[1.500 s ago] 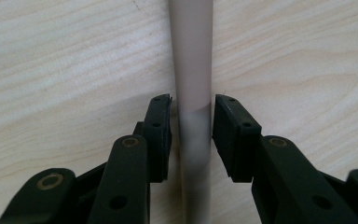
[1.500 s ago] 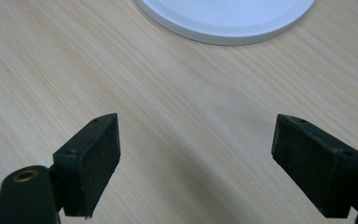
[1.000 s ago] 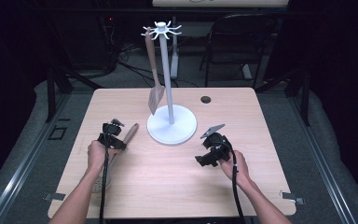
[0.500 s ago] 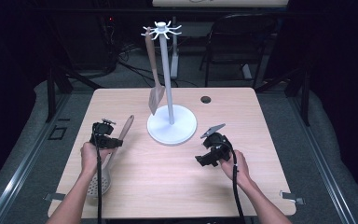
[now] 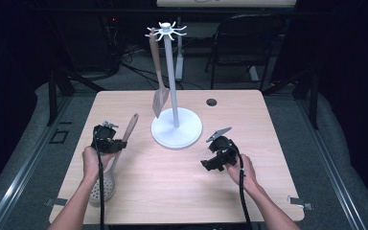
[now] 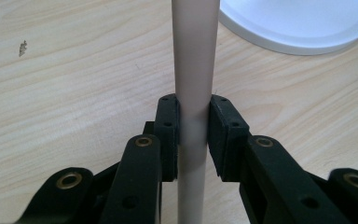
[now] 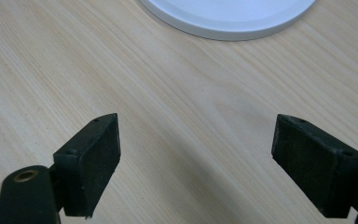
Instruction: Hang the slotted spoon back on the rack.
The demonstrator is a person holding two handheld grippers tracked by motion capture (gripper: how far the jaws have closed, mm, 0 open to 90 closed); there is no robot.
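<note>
On the left side of the wooden table (image 5: 172, 182), the left gripper (image 6: 193, 128) has its two black jaws pressed on the round handle of a slotted spoon (image 5: 110, 177) — the pads touch the handle from both sides, so it is a firm grip. In the high view the spoon's perforated head is near the front left corner of the table, and its wooden-coloured handle points up and away toward the white rack (image 5: 175, 86), which stands in the middle and already carries a spatula (image 5: 159, 93) on one hook. The right gripper (image 7: 209, 158) rests over bare wood near the rack's base, with its jaws wide apart and nothing between them. I judge the spoon to be light and stiff; it should not bend when lifted. The handle looks smooth and round, so it may turn or slide between flat pads, and the head, being the heavier end, will probably want to swing downward. The present hold is on the middle part of the handle — this seems sensible, because the far end stays free for a hook. Whether that end has a hole or a loop, I cannot tell.
</note>
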